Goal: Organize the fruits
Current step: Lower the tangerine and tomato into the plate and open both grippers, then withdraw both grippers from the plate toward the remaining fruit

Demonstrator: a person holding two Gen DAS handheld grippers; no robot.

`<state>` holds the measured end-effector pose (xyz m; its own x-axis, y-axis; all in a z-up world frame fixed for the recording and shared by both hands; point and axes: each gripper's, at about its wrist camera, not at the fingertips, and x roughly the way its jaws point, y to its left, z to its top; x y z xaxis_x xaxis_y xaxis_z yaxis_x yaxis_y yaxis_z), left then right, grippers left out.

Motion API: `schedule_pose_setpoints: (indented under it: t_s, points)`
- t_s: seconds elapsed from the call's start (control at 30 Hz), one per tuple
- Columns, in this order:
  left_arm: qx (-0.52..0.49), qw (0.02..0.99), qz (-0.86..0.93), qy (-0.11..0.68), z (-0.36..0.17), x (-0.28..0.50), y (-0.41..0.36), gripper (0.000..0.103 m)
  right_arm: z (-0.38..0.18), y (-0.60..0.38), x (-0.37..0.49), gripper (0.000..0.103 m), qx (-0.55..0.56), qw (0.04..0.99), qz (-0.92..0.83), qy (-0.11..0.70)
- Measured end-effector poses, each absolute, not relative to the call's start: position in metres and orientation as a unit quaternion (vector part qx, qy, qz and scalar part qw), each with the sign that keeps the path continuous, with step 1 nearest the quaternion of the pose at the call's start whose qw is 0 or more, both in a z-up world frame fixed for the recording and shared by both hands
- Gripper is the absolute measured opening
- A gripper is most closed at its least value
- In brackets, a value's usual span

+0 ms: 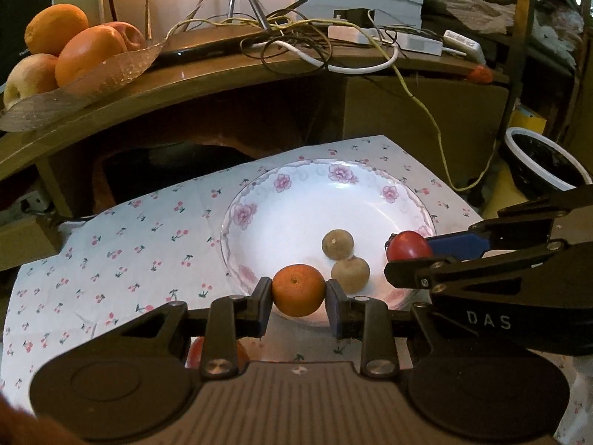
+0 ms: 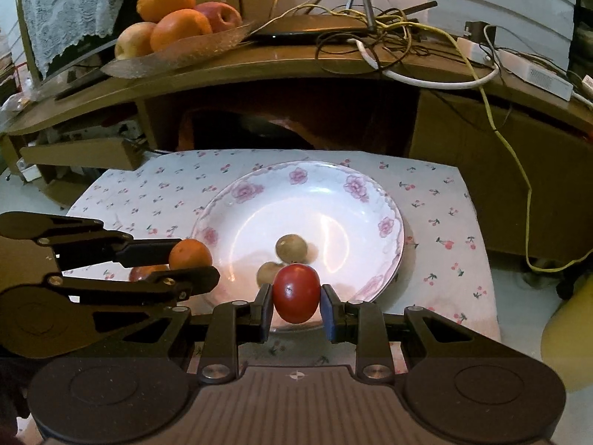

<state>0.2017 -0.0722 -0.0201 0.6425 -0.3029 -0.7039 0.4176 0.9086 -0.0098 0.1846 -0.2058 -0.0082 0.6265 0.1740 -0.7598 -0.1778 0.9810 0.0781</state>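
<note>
Left gripper (image 1: 298, 296) clamps small round orange mandarin (image 1: 298, 290); right gripper (image 2: 295, 302) clamps glossy red tomato (image 2: 296, 293). Both hover at near rim of floral white ceramic plate (image 2: 333, 185), near two brown round fruits (image 1: 338, 244). Lower over bare plate, release gently, avoid collisions.

Ahead of the gripper, the plate (image 2: 333, 200) looks glossy and glazed; the cloth (image 2: 444, 222) under it is matt fabric; the shelf (image 1: 229, 74) beyond is smooth wood.

Orange mandarin (image 1: 298, 290), red tomato (image 2: 296, 293), white pink-flowered plate (image 2: 259, 189), cherry-print cloth (image 1: 122, 244), blue claw pads (image 2: 326, 315).
</note>
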Motion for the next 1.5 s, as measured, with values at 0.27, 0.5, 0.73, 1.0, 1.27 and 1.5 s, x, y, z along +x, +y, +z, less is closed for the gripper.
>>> schedule_pose_setpoints:
  t_s: [0.27, 0.5, 0.73, 1.0, 1.27, 1.5]
  points:
    - [0.078, 0.903, -0.192, 0.375, -0.026, 0.210, -0.073, 0.036, -0.015, -0.207, 0.196, 0.029, -0.003, 0.901, 0.088, 0.425]
    - [0.075, 0.904, -0.190, 0.376, -0.026, 0.212, -0.066, 0.037, -0.017, -0.202, 0.200, 0.029, -0.006, 0.902, 0.090, 0.422]
    - [0.071, 0.907, -0.187, 0.370, -0.021, 0.212, -0.065, 0.037, -0.014, -0.203, 0.200, 0.031, -0.003, 0.907, 0.086, 0.413]
    - [0.067, 0.910, -0.187, 0.364, -0.012, 0.206, -0.060, 0.039, -0.008, -0.207, 0.194, 0.031, 0.000, 0.910, 0.078, 0.407]
    - [0.066, 0.911, -0.193, 0.358, -0.002, 0.196, -0.053, 0.042, -0.004, -0.209, 0.190, 0.032, 0.003, 0.912, 0.070, 0.405]
    - [0.075, 0.909, -0.193, 0.362, -0.004, 0.186, -0.046, 0.042, -0.001, -0.204, 0.184, 0.032, -0.004, 0.910, 0.075, 0.408]
